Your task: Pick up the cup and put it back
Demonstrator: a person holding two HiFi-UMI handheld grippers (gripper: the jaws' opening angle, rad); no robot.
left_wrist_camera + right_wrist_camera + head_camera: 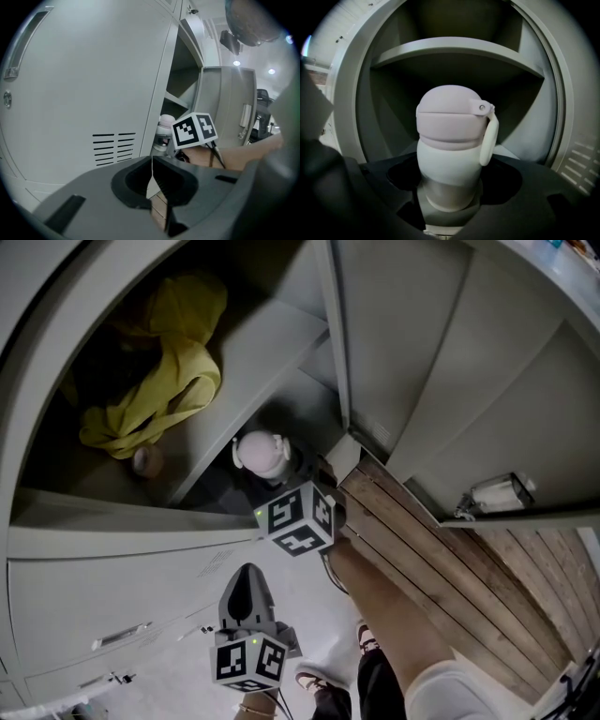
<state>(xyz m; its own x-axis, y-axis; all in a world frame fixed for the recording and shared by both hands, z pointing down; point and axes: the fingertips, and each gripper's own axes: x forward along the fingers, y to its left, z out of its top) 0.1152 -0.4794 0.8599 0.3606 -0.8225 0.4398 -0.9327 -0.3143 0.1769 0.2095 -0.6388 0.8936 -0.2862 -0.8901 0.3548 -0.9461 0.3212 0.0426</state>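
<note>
Left gripper (246, 576) waits outside, jaws together, empty. Right gripper (449, 206) reaches into the locker (459, 51), jaws clamped wide on the cup (450, 140) low down, under the shelf. Grip looks made; next comes a level lift.

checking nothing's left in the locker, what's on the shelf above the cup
A crumpled yellow garment lies on the shelf above the cup. Anything under or behind the garment is covered and cannot be seen.
</note>
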